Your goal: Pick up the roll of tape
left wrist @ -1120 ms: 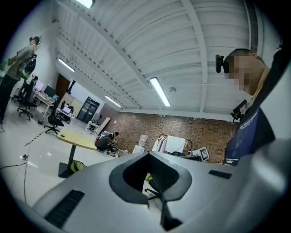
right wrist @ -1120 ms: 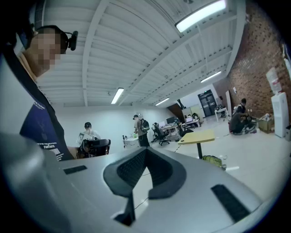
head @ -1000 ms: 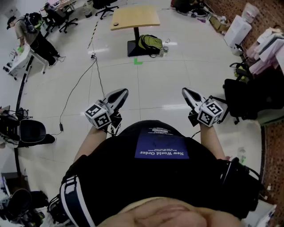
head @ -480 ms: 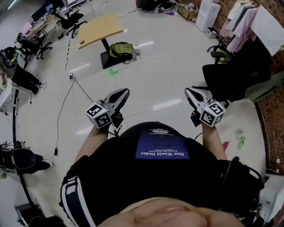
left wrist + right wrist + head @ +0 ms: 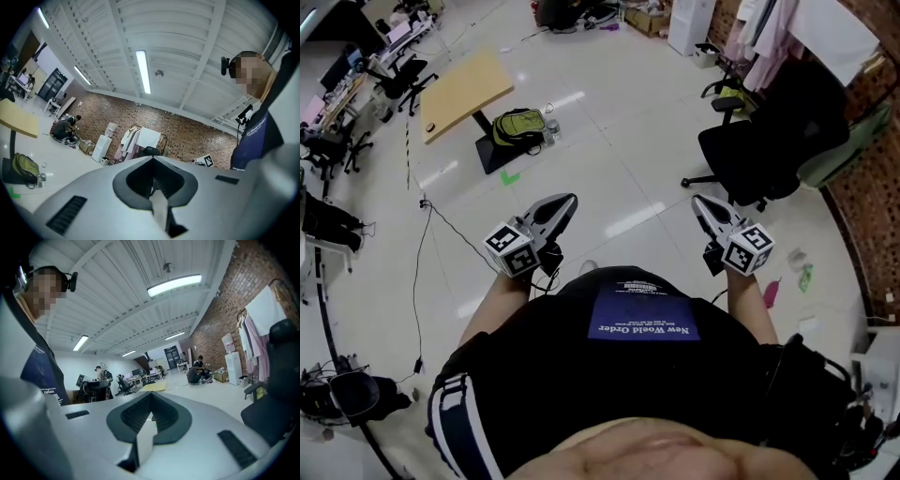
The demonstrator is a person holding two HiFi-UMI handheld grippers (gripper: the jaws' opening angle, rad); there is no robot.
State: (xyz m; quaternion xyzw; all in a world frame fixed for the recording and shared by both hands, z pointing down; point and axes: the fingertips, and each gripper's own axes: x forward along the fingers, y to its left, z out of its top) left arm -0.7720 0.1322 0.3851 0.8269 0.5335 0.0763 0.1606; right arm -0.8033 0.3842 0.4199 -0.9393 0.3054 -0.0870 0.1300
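No roll of tape can be made out for sure. A small dark round thing (image 5: 429,125) lies on the wooden table (image 5: 467,82) far off at the upper left, too small to name. My left gripper (image 5: 568,199) and right gripper (image 5: 697,200) are held level in front of the person's body, over bare floor. Both have their jaws together with nothing between them. In the left gripper view the left gripper (image 5: 152,159) points toward a brick wall and a clothes rack. In the right gripper view the right gripper (image 5: 151,394) points down the long office.
A green backpack (image 5: 517,127) leans at the table's foot, beside a green floor mark (image 5: 510,176). A black office chair (image 5: 769,141) stands ahead on the right, with a clothes rack (image 5: 769,28) behind it. A cable (image 5: 422,253) runs over the floor at the left.
The whole view has swung: table and backpack have slid to the upper left, and the black chair has come nearer on the right. Both grippers stay shut in front of the body.
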